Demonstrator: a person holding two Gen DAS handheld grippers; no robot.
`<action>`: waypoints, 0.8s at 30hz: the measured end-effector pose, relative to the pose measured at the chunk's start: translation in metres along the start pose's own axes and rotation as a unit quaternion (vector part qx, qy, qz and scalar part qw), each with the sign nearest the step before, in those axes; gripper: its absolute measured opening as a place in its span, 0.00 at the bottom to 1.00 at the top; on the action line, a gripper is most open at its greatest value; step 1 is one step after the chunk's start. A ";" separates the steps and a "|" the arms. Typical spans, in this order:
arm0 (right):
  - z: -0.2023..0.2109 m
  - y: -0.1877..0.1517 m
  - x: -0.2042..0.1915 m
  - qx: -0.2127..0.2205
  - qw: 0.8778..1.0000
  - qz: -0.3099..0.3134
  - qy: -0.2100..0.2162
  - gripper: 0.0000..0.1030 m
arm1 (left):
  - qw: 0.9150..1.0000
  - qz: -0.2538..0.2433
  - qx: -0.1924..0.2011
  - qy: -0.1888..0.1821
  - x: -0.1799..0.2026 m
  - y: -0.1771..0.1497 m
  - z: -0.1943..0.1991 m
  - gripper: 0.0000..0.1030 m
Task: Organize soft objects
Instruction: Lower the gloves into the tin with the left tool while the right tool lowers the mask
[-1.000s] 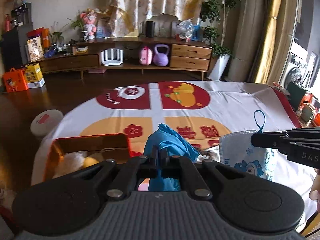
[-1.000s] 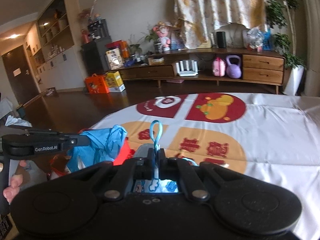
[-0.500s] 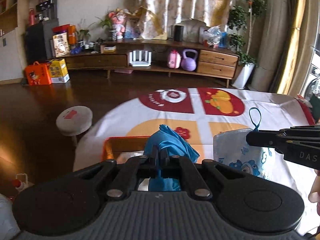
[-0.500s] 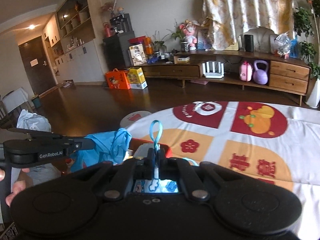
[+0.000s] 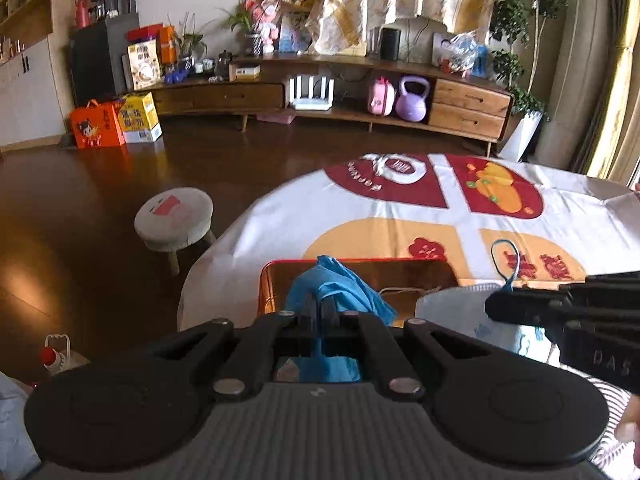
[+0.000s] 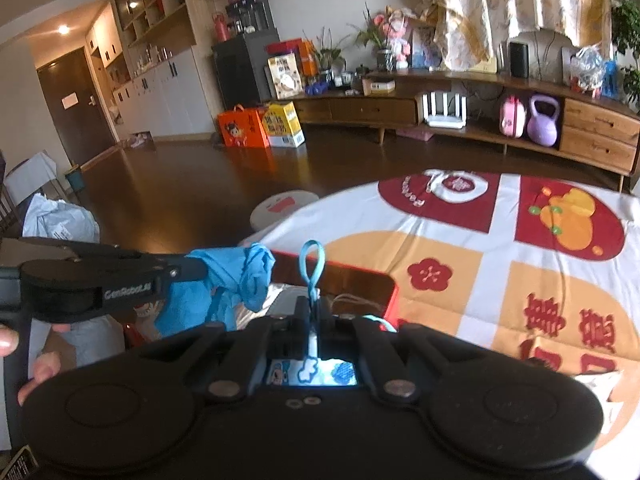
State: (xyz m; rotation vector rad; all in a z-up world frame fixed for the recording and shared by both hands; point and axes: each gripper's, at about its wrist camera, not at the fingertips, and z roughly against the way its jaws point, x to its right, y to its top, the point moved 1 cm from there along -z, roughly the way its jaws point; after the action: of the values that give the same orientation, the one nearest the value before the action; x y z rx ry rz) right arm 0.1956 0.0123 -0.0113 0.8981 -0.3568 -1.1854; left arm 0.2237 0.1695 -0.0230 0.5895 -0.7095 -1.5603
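Note:
My left gripper (image 5: 320, 308) is shut on a crumpled blue glove (image 5: 340, 284) and holds it above the near end of the orange box (image 5: 360, 266). The glove also shows in the right wrist view (image 6: 232, 280), pinched in the left gripper (image 6: 188, 270). My right gripper (image 6: 314, 306) is shut on a white face mask with a blue ear loop (image 6: 312, 264), held over the same box (image 6: 360, 280). The mask shows in the left wrist view (image 5: 452, 312) at the right gripper (image 5: 496, 306).
The box stands at the left edge of a table covered by a white, red and yellow cloth (image 5: 440, 208). A small round stool (image 5: 174, 216) stands on the dark wood floor to the left. A long wooden sideboard (image 5: 340, 92) lines the far wall.
Both grippers have moved left with their loads and now hang over the orange box. The views have swung left, showing more floor and the stool.

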 end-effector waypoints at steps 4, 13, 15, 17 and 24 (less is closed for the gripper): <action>-0.015 -0.009 -0.004 -0.017 1.000 0.008 -0.001 0.02 | 1.000 0.006 -0.017 -0.005 -0.006 -0.007 -0.019 0.02; -0.037 -0.024 -0.010 -0.044 0.999 0.027 -0.009 0.02 | 0.999 0.011 -0.047 -0.006 -0.009 -0.022 -0.045 0.02; -0.039 -0.026 -0.011 -0.048 0.998 0.030 -0.009 0.03 | 0.999 0.010 -0.052 -0.007 -0.008 -0.024 -0.047 0.02; -0.039 -0.026 -0.011 -0.052 0.998 0.032 -0.011 0.08 | 0.998 0.010 -0.056 -0.008 -0.008 -0.026 -0.048 0.02; -0.034 -0.022 -0.002 -0.060 0.998 0.013 -0.002 0.18 | 0.998 0.018 -0.064 -0.006 -0.009 -0.025 -0.043 0.02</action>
State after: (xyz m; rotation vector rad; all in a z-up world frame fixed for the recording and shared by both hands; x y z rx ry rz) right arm 0.2037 0.0258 -0.0483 0.7839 -0.2959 -1.1731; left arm 0.2392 0.1749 -0.0710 0.4715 -0.6200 -1.5647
